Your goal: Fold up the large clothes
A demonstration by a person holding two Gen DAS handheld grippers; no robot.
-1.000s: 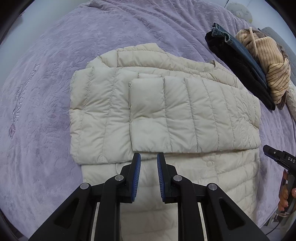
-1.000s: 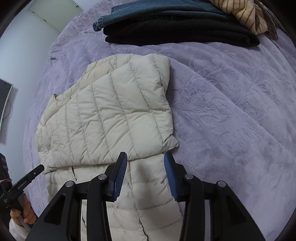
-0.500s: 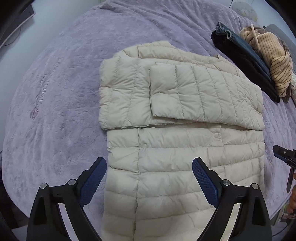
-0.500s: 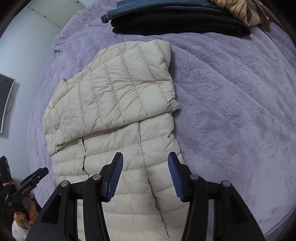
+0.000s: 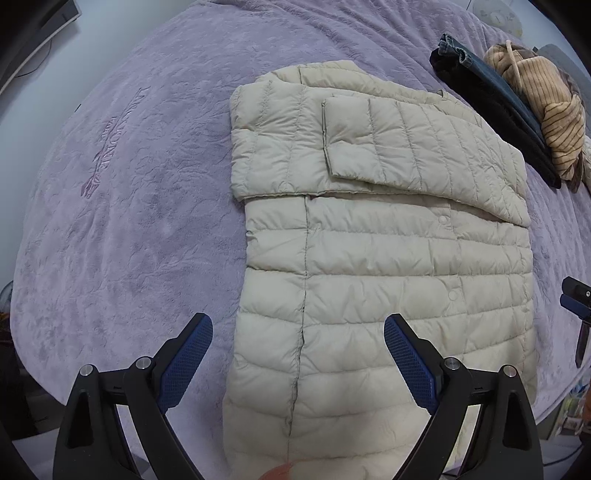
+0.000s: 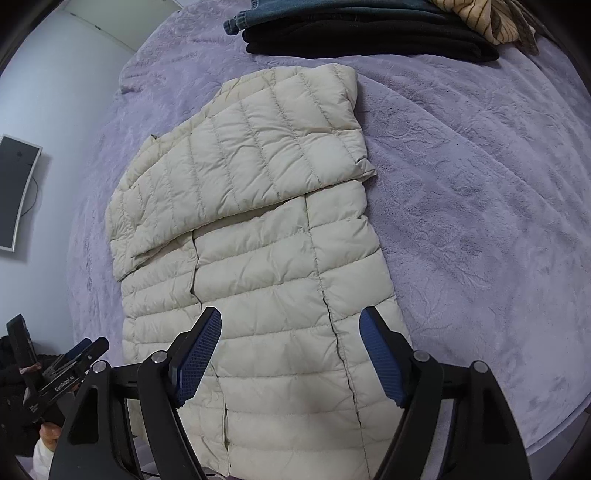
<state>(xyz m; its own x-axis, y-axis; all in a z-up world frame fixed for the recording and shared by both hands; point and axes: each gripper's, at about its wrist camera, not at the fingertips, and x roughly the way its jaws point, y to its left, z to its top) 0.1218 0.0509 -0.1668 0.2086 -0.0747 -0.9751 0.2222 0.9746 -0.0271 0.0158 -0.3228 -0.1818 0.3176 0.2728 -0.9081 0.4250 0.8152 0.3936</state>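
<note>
Cream puffer jacket lies flat along the near edge of the purple bedspread, sleeves folded across its chest. Folded dark clothes sit by the far edge. Left gripper and right gripper hover over the hem, fingers spread wide, holding nothing.

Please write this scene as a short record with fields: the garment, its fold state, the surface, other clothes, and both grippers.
garment: cream quilted jacket
fold state: both sleeves folded across the chest; lower half still flat
surface: purple blanket
other clothes: folded pile beyond the collar
left gripper: open, empty, above the hem
right gripper: open, empty, above the hem
</note>
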